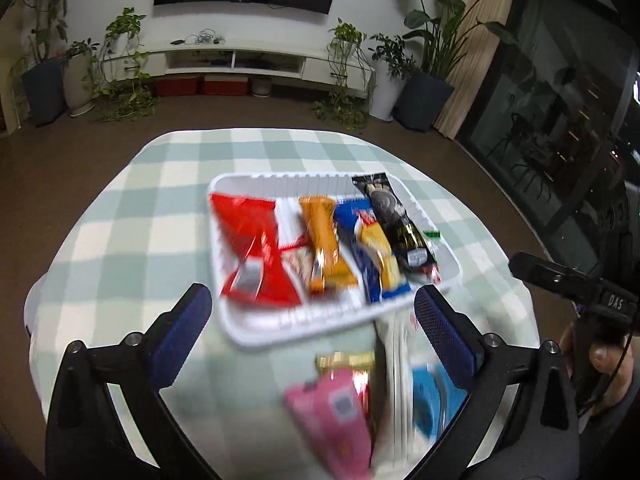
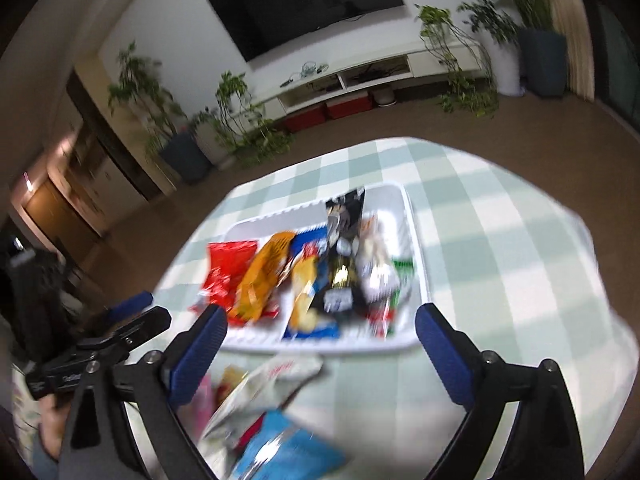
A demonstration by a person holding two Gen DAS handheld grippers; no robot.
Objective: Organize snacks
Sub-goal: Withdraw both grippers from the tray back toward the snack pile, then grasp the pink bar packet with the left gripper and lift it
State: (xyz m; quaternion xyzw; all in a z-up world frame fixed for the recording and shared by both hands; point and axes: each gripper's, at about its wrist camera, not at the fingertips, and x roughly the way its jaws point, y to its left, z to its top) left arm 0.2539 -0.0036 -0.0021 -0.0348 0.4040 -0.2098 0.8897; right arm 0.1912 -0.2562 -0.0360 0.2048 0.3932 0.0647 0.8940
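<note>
In the left wrist view, the left claw [image 1: 313,326] stands wide, its blue pads far apart and holding nothing. Just ahead of its fingertips and between them sits the white tray [image 1: 256,326] on the checked tablecloth [image 1: 132,216]. Inside the tray, from left to right, lie a red packet [image 1: 250,248], an orange packet [image 1: 326,246], a blue and yellow packet [image 1: 378,260] and a black packet [image 1: 396,226], side by side and partly overlapping. Nearer than the tray, low between the fingers, loose snacks rest on the cloth: a pink packet [image 1: 334,416], a white packet [image 1: 394,364] beside it, and a light blue packet [image 1: 426,404] close to the right finger. All three are blurred. The right claw [image 1: 576,284] shows at the far right edge, gripped by a hand [image 1: 600,360].

In the right wrist view, the right claw [image 2: 321,336] is also spread wide and empty. The tray [image 2: 412,248] lies just beyond its fingertips, with the same packets in a row. A whitish wrapper [image 2: 374,260] lies just right of the black packet. Below the tray, between the fingers, lie the white packet [image 2: 264,388] and the light blue packet [image 2: 288,452], both blurred.
</note>
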